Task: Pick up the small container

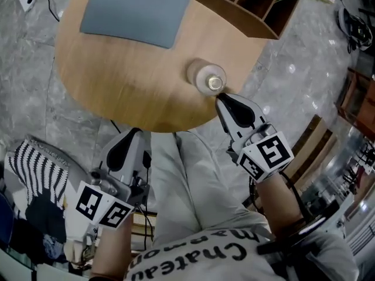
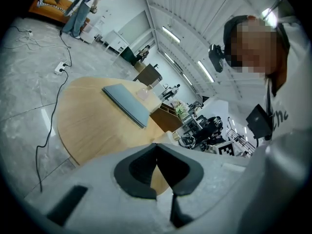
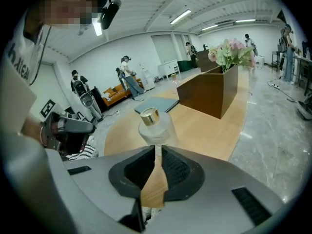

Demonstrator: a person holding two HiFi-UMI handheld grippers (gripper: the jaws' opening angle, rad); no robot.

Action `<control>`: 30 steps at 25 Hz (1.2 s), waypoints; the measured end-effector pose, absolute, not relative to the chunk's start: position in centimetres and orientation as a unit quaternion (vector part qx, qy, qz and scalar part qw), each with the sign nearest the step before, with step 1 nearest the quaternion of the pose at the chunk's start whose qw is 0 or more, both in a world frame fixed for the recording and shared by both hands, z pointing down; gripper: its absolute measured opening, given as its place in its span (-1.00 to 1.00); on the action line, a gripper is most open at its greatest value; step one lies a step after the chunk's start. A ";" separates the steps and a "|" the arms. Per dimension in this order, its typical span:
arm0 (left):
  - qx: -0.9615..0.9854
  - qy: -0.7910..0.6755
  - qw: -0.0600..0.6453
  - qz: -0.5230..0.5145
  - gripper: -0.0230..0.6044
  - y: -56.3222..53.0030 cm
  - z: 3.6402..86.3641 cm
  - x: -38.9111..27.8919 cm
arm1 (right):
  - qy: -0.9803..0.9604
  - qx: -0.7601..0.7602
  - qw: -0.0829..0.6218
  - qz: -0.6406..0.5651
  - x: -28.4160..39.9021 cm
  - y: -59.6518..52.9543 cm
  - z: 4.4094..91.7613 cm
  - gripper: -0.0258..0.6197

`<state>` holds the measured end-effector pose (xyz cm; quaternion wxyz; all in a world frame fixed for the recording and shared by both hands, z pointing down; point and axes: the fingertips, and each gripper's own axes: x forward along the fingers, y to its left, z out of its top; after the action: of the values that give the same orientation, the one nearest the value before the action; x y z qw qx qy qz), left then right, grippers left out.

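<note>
Right tool (image 1: 222, 100) closed beside the small frosted bottle (image 1: 208, 79), nothing gripped yet

Head view: the small frosted bottle stands upright on the round wooden surface (image 1: 117, 81), close to its near rim. Your right tool points at it with the tips just beside its base, while your left tool (image 1: 132, 138) hangs off the surface, below the rim. Left gripper view: the left tool (image 2: 156, 147) has its jaws together on nothing. Right gripper view: the right tool (image 3: 156, 149) also has its jaws together, with the gold-capped bottle (image 3: 156, 126) just beyond the tips. Push on like this and the closed tips will likely shove or topple it. Spread the jaws first and seat them deep, since smooth round glass may slip from a shallow pinch.
</note>
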<state>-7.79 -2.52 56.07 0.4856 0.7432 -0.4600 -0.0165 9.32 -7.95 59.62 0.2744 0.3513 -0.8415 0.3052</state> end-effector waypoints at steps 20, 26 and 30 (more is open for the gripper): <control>0.744 -0.478 0.464 -0.054 -0.88 -1.2 60.6 -9.2 | -0.882 0.335 0.246 0.223 6.0 -10.4 61.9 0.00; 0.750 -0.478 0.453 -0.060 -0.88 -0.9 61.1 -9.7 | -0.883 0.339 0.250 0.209 5.5 -11.1 62.0 0.02; 0.757 -0.481 0.436 -0.069 -0.88 -1.9 60.8 -10.1 | -0.885 0.343 0.253 0.185 5.2 -11.7 61.7 0.03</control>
<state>-10.05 -1.86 60.84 0.4361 0.7572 -0.4814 -0.0687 5.21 -11.73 61.72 0.2533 0.3433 -0.8853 0.1851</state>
